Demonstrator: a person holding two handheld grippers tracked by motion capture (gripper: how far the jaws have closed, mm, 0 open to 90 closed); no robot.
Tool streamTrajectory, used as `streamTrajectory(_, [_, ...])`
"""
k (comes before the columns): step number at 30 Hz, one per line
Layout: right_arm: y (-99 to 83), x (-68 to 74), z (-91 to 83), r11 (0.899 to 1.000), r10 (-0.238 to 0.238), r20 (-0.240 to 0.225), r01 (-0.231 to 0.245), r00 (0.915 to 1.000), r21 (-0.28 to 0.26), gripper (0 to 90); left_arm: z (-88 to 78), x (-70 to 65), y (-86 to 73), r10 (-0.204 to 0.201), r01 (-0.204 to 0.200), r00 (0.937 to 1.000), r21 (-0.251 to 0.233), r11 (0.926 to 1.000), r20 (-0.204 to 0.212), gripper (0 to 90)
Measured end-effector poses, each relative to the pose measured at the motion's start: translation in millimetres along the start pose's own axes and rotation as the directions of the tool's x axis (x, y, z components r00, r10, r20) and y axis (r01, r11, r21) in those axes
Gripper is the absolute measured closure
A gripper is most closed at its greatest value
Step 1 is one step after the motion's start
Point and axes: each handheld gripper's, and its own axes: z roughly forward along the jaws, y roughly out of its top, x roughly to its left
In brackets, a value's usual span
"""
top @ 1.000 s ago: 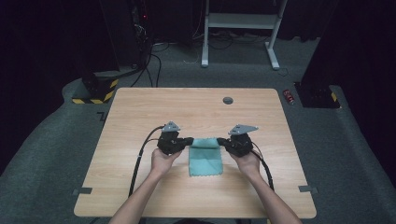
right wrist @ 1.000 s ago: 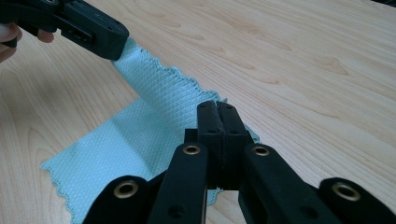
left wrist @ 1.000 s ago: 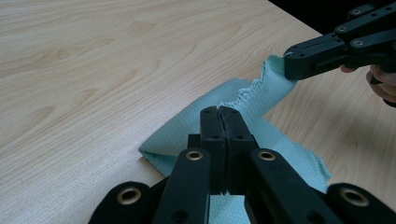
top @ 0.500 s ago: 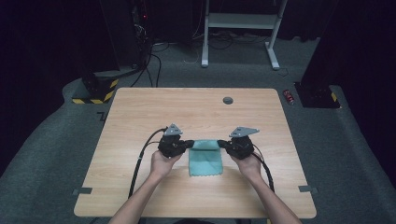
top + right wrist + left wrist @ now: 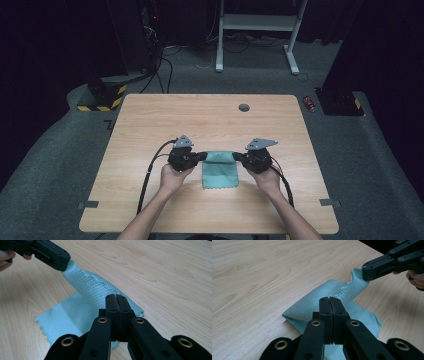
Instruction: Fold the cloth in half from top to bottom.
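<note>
Near the frame's lower middle, both the left gripper (image 5: 204, 156) and right gripper (image 5: 236, 156) clamp the teal cloth's (image 5: 219, 176) far corners; uneven pulling risks slipping one thin corner free.

Table (image 5: 150, 125) evenly lit, dark surroundings, soft shadows, close jaws slightly blurred

Wooden table (image 5: 150, 130); red can (image 5: 310, 103) on grey carpet (image 5: 60, 165).

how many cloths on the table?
1. A teal cloth lies on the table near the front edge, its far corners pinched by the left gripper and right gripper.
</note>
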Motion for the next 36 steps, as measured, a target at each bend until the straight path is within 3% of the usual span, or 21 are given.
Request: streamTrajectory(36, [-18.8, 13.5, -1.9, 1.000, -0.009, -0.036, 0.010, 0.9993, 0.015, 90.0, 3.1, -13.6, -21.8, 0.030, -0.029, 0.9995, 0.043, 0.9986, -0.012, 88.8])
